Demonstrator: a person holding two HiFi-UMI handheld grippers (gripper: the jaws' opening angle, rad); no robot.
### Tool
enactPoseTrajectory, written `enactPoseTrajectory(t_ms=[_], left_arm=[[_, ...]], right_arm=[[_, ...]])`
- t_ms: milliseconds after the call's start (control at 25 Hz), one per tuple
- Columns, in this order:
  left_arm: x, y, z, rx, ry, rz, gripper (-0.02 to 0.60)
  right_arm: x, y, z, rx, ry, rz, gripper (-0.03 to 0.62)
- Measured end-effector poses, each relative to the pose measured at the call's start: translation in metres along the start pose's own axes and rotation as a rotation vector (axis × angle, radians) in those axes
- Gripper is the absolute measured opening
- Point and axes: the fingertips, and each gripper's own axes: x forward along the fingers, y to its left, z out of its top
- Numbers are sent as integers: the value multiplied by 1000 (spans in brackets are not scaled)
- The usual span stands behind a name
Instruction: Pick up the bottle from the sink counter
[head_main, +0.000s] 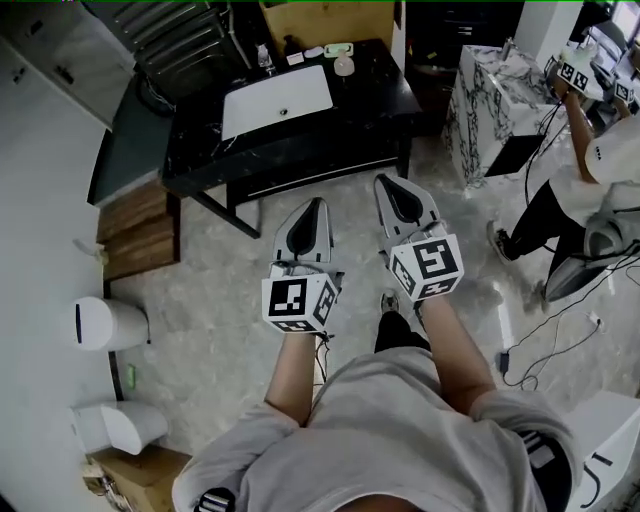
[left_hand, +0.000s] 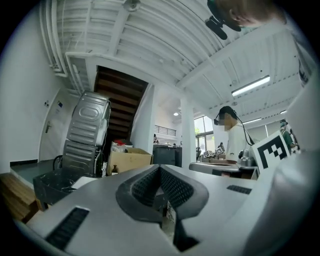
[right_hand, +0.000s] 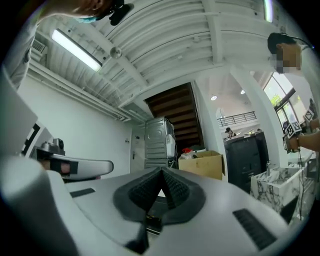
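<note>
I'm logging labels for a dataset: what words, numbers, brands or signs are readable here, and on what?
No readable words or numbers anywhere.
Cubes on the left gripper and right gripper: black-and-white square markers, no letters.
Bottle on the sink counter: any label too small to read.
Small white tag in the left gripper view: print blurred.

In the head view we see the bottle (head_main: 263, 57) only as a tiny pale speck at the back of the sink counter (head_main: 380, 100), the small items (head_main: 343, 66) beside it too small to name, and a second person (head_main: 600, 165) partly cut off at the right edge
</note>
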Motion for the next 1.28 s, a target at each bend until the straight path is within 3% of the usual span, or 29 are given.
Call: enactPoseTrajectory(t_ms=[120,280,560,920,1280], left_arm=[[44,2,-2,13,27,13,12],[98,-14,-20,26,96,-25,13],[158,-42,-50,40,195,-58,13],[196,-46,-74,22,225,-65,14],[216,13,-74,-2,209,-2,13]], right_arm=[[24,-37,-5,7,15,10,9],[48,-88,-15,29,43,10,9],[62,-156,-30,5,72,-13,9],[76,-176,-54,35,107,5,9],[133,-162,-62,7,132,62,9]])
